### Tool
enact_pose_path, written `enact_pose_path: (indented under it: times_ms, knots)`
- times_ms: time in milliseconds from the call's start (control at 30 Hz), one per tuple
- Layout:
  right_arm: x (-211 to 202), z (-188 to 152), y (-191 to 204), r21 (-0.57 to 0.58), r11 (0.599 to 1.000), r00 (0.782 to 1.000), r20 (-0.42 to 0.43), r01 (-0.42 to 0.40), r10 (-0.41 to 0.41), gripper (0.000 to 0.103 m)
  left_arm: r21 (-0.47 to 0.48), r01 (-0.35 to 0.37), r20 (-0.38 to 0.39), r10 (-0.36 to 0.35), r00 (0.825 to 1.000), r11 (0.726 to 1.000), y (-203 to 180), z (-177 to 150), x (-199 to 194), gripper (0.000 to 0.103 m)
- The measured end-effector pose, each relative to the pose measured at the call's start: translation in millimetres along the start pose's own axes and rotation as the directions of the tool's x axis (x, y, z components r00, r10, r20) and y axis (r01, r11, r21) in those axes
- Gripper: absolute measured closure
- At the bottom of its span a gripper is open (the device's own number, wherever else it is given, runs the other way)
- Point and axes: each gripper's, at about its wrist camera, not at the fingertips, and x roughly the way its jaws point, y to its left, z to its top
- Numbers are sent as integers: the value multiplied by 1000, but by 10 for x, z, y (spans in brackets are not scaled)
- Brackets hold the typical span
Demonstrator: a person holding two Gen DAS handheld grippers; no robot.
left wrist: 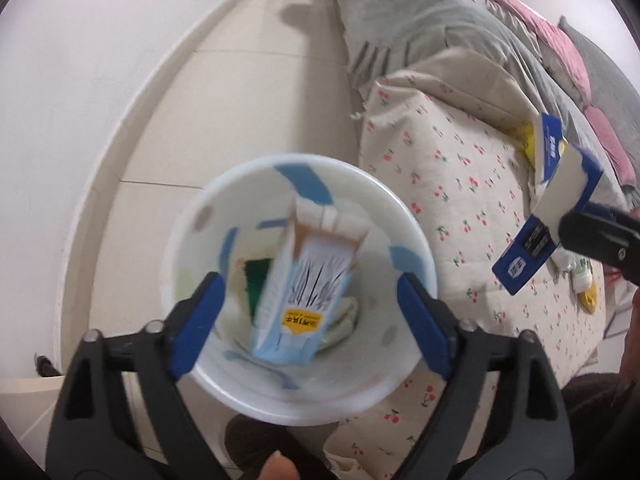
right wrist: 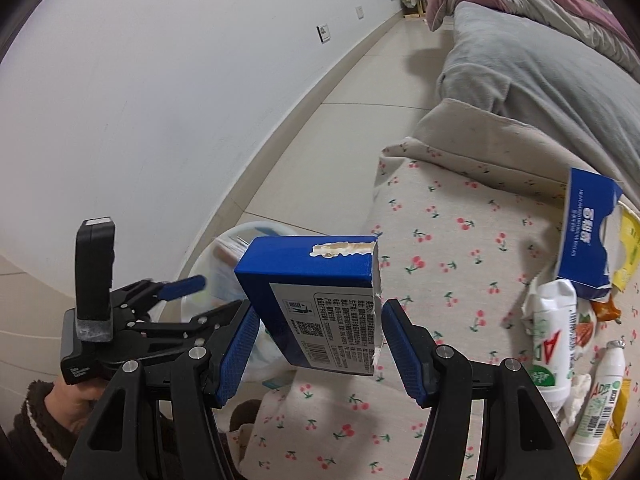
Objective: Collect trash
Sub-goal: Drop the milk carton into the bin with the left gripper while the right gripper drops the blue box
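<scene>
Left wrist: my left gripper (left wrist: 308, 312) spread wide, gripping nothing, above the white bin (left wrist: 298, 400) on the floor by the bed; a pale blue carton (left wrist: 304, 292) lies inside. Right gripper enters from the right with a blue box (left wrist: 548, 204).

Right wrist: my right gripper (right wrist: 316, 344), jaws apart; blue box (right wrist: 320, 300) between the pads, contact unclear. Bottles (right wrist: 554, 344) and wrappers on the cherry-print bedspread (right wrist: 440, 240).

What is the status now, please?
Left hand-held gripper open above white bin. Right hand-held gripper holds blue carton, not yet over bin. Path looks clear.
</scene>
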Motion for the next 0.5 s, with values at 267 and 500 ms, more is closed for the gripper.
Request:
enact_pose_path:
  times_ms: [267, 500]
  knots:
    - [168, 66, 66, 11, 1000, 1000, -12, -27, 28, 38, -37, -87, 73, 89, 993, 996, 274, -65, -218, 5]
    - [388, 106, 211, 4, 998, 998, -37, -58, 58, 37, -78, -133, 53, 137, 989, 988, 512, -158, -254, 5]
